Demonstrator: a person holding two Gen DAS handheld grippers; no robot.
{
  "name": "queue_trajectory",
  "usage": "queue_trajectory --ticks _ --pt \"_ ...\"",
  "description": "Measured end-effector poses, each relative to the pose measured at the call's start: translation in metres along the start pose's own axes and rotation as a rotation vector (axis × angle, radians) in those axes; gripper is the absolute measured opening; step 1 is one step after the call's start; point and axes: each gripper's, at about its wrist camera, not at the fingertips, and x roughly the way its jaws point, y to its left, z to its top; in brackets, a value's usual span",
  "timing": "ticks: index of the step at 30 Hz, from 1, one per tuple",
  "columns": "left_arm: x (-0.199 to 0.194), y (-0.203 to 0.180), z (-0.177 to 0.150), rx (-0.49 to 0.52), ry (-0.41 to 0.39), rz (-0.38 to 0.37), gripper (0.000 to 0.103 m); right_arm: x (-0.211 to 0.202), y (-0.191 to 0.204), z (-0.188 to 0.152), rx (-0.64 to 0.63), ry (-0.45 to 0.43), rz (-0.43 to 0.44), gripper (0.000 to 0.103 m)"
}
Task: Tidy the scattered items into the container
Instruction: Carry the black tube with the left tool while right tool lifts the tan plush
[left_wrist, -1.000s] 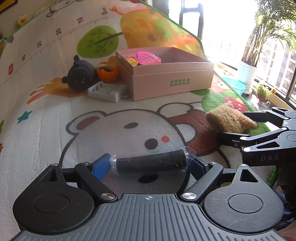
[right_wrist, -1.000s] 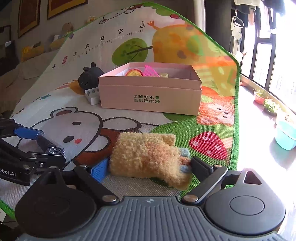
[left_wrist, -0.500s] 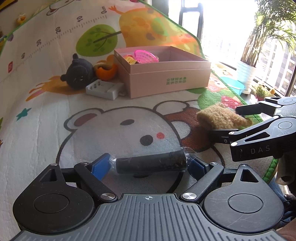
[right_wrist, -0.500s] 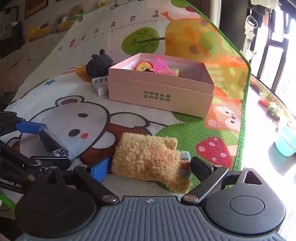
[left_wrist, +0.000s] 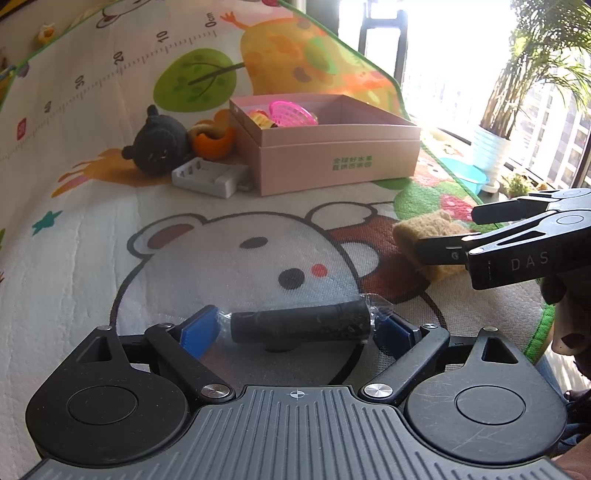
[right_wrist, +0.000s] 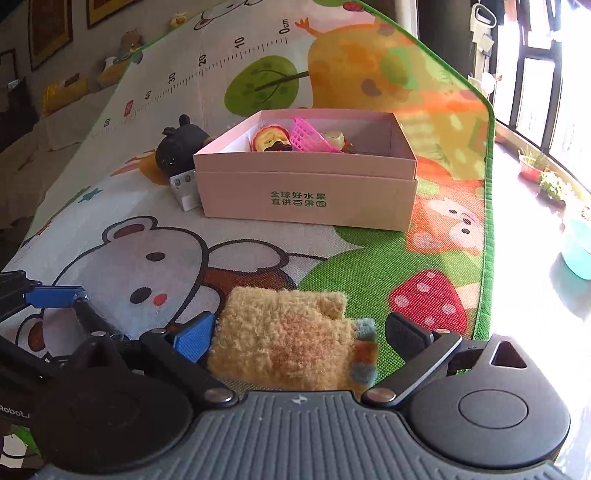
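In the left wrist view, my left gripper sits at the bottom centre with the dark wrapped roll lying crosswise between its blue pads. The crinkled wrap ends touch both pads. The jaws have just been opening a little, yet the roll has not shifted from a second ago, so I judge it still lightly held end to end at a wide span.

In the right wrist view, my right gripper carries the fuzzy tan sock at lower centre. The blue pad presses its left side, though the contact on the right side is hard to make out. The sock has kept its place between my fingers while the view has slid forward and the pink box has grown larger at centre frame. That tells me the sock is travelling with me towards the box, over the play mat.

Further up, the box is open with a pink basket already inside. To its left, a black plush toy, an orange toy and a white tray remain outside. Two items are in hand and at least three are left.
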Motion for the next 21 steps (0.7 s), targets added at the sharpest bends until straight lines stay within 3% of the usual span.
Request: queue_trajectory --ticks 8,21 --pt "-0.005 0.008 0.0 -0.051 0.016 0.003 0.097 -0.009 0.014 -0.01 -0.087 -0.047 0.016 0.066" --pt "0.001 0.001 0.002 0.002 0.013 0.012 0.095 -0.02 0.011 -0.017 -0.084 -0.046 0.028 0.06"
